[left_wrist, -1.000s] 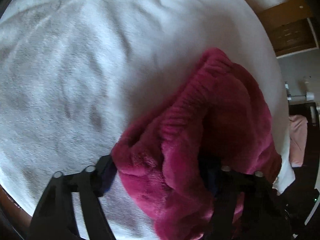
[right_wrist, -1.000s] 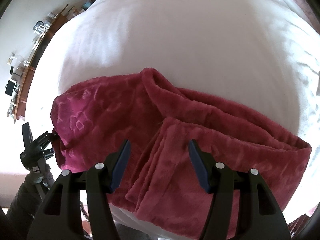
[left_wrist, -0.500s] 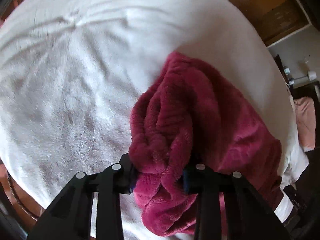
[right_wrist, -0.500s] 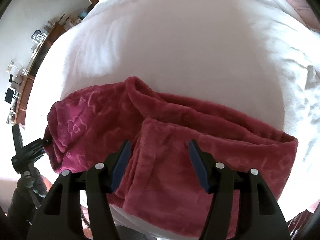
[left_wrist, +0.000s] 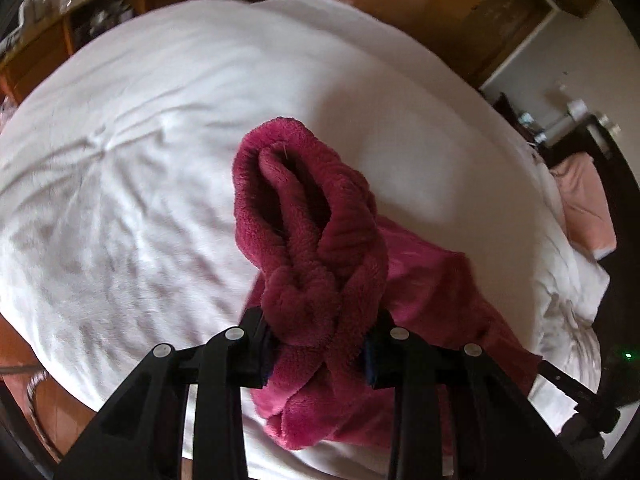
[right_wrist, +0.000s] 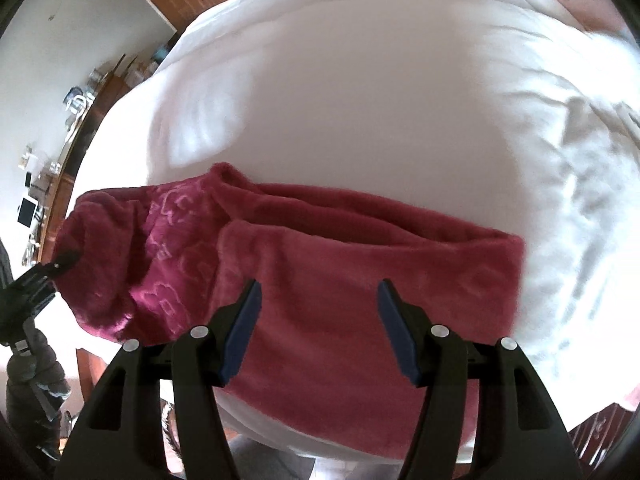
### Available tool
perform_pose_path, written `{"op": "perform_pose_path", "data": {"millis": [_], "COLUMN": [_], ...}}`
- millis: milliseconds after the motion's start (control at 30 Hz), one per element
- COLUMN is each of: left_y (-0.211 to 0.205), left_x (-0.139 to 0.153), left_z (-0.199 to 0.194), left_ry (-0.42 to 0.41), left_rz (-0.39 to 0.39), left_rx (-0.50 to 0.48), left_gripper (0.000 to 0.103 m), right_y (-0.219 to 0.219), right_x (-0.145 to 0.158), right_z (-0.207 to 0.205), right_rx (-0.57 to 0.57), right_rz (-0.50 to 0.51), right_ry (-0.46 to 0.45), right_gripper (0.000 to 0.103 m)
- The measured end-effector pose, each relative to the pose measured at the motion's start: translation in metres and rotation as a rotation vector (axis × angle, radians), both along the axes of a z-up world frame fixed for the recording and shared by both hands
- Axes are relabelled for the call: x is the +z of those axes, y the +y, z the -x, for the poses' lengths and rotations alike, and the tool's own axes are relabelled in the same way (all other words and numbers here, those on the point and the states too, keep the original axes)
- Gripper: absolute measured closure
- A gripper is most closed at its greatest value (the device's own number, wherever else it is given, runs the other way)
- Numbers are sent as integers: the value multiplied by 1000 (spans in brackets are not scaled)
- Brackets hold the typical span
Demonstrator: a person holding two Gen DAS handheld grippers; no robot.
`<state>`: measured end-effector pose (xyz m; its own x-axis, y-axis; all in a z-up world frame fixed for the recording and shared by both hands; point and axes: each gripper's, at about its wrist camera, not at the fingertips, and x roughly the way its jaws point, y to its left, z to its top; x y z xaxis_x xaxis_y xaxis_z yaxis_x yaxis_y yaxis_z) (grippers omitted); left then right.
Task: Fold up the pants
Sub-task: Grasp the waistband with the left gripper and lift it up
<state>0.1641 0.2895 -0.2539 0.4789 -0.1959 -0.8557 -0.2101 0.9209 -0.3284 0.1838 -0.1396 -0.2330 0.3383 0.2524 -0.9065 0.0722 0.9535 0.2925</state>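
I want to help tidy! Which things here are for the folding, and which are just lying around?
For the folding:
pants
left gripper, pinching them
right gripper, open above them
bed

Just lying around:
pink cloth
shelf clutter

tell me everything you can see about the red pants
The pants are a plush, fleecy crimson fabric with a paler embossed pattern on one part. They lie already folded along the near edge of the white bedspread, layers stacked, one end squared off. The other end, ribbed like a waistband, is bunched and clamped in the left gripper. The right gripper hovers open over them, not gripping.
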Motion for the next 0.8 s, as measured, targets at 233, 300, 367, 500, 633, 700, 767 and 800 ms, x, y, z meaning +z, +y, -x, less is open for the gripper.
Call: {"op": "perform_pose_path", "data": {"millis": [233,300,367,500,633,700,767,800], "left_y": [-86,-109,-130,-182,-243,-263,-286,-296], "left_x": [42,51,55,60,69,69,67,65], "left_z": [8,12,16,24,36,40,45,46], "left_ry": [-78,-95,-104,-114,-123,-126,-125,-123], "left_rz": [-16,-16,-18,-31,-42,-38,-27,-24], "left_rx": [-117,-157,-194,-277,-361,-398,-442,-458], "left_gripper": [71,71,71,71,71,71,71,71], "right_y": [-63,-78,-93,-120,-139,-148,-154,-158], "right_x": [-3,-7,-11,-16,-17,-17,-17,-17], "right_z": [41,50,61,80,90,97,103,106], "right_rx": [-84,-106,-132,-161,-163,-164,-163,-164], "right_rz": [-31,-39,-48,-67,-81,-87,-90,-91], "right_ry": [4,11,19,28,27,29,30,28], "right_gripper": [41,41,41,41,41,41,41,41]}}
